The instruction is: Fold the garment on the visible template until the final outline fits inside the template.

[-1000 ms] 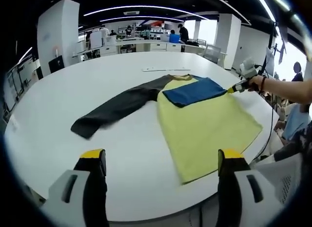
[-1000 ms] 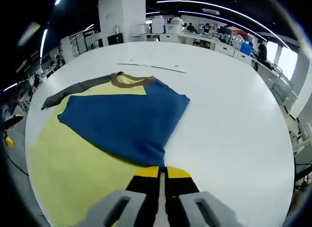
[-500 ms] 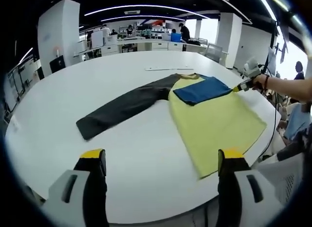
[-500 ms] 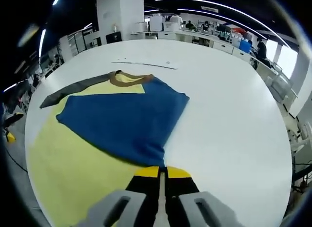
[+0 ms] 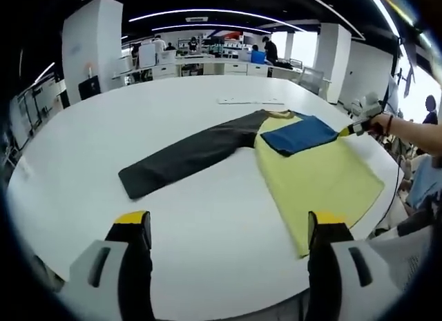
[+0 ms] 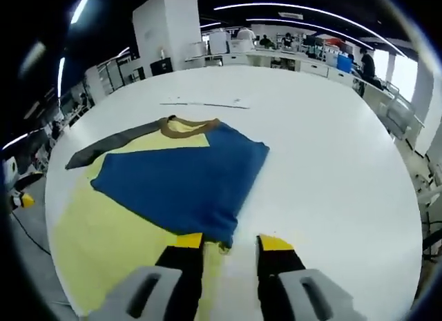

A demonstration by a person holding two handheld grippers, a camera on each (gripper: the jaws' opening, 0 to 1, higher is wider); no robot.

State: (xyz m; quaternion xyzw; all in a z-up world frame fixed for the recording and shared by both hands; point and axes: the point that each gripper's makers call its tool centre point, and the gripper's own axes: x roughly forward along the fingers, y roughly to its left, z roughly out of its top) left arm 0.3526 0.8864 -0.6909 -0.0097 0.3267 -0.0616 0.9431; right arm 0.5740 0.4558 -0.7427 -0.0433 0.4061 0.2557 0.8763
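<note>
A long-sleeved top lies flat on the white table [image 5: 207, 217]. Its yellow body [image 5: 318, 176] has a dark grey sleeve [image 5: 186, 152] stretched out to the left. The blue sleeve [image 5: 300, 133] is folded across the chest. My left gripper [image 5: 228, 221] hovers open over bare table, well short of the garment. In the right gripper view the blue sleeve [image 6: 179, 179] lies over the yellow body [image 6: 103, 224], below the brown collar [image 6: 188, 124]. My right gripper [image 6: 231, 241] is open, with the sleeve's cuff lying just between its tips. It also appears as the right gripper [image 5: 343, 132] at the sleeve's end.
A thin pale strip [image 5: 250, 101] lies on the table beyond the collar, seen again as the strip [image 6: 204, 103]. The table edge [image 5: 387, 197] runs close to the yellow hem. A hand [image 5: 381, 122] holds the right gripper. Desks and people [image 5: 266, 52] stand far behind.
My right gripper has opened and let go of the blue sleeve's cuff, which now rests on the yellow body. The left gripper view has shifted slightly; its jaws stay open.
</note>
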